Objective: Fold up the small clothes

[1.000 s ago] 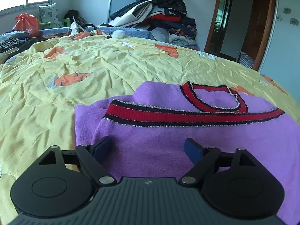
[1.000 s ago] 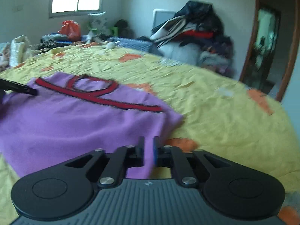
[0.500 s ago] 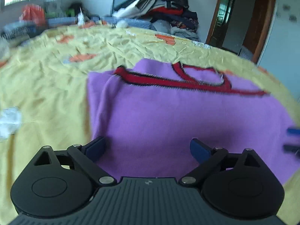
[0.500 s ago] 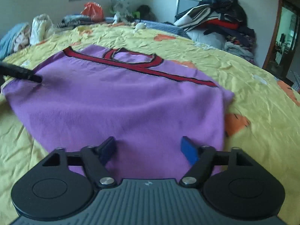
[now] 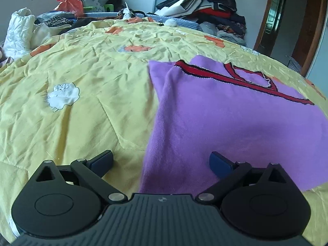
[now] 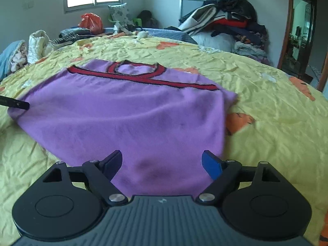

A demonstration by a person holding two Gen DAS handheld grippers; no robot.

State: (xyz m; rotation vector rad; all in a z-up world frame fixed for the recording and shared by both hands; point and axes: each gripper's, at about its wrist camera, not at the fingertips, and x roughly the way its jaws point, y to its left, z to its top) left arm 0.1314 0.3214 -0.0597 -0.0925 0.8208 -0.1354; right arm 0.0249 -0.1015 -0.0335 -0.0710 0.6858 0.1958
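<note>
Purple sweater [image 5: 225, 119] edge between spread left claw [image 5: 162, 162]

Both my tongs spread wide, gripping nothing.

My left gripper [image 5: 161, 161] sits low and level, its two blue-padded fingers [image 5: 102, 160] held far apart with only open space between them. My right gripper [image 6: 162, 163] is posed the same way, fingers [image 6: 211, 164] splayed and empty. Far off to its left, the dark tip of my left gripper [image 6: 19, 104] pokes into its view.
</note>
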